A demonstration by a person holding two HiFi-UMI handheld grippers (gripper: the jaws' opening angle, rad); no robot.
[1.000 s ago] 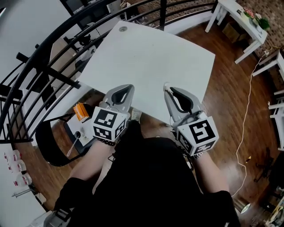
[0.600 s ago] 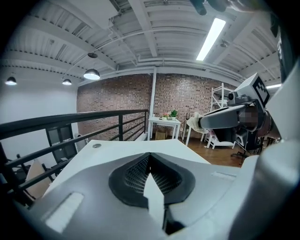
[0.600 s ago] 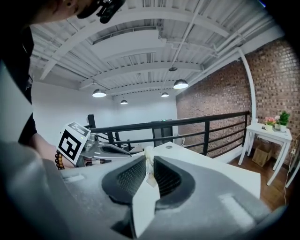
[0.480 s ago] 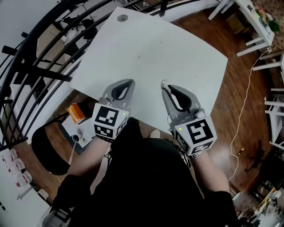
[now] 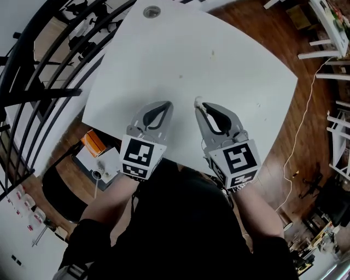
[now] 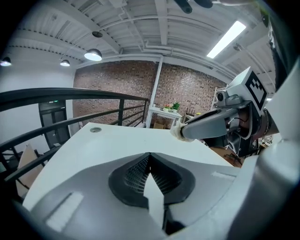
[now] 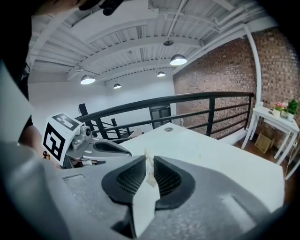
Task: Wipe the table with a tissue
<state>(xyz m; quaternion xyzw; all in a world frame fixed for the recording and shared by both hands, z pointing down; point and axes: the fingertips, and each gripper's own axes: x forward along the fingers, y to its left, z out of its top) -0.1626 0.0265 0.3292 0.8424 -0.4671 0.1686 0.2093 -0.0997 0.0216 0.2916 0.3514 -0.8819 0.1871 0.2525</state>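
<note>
A white table fills the upper head view, with a few small specks on its top. My right gripper hovers over the near part of the table, shut on a small crumpled tissue. The tissue shows as a pale scrap pinched between the jaws in the right gripper view. My left gripper is beside it, to the left, shut with nothing in it. In the left gripper view the right gripper carries the tissue at its tip.
A round cable grommet sits at the table's far corner. A black railing runs along the left. Below the table's left edge are an orange box and a black chair. Wooden floor, a white cable and white furniture lie to the right.
Both grippers have moved forward from the table's near edge to over its top, and the view has closed in on the table. Both stay shut, the right still on the tissue.
</note>
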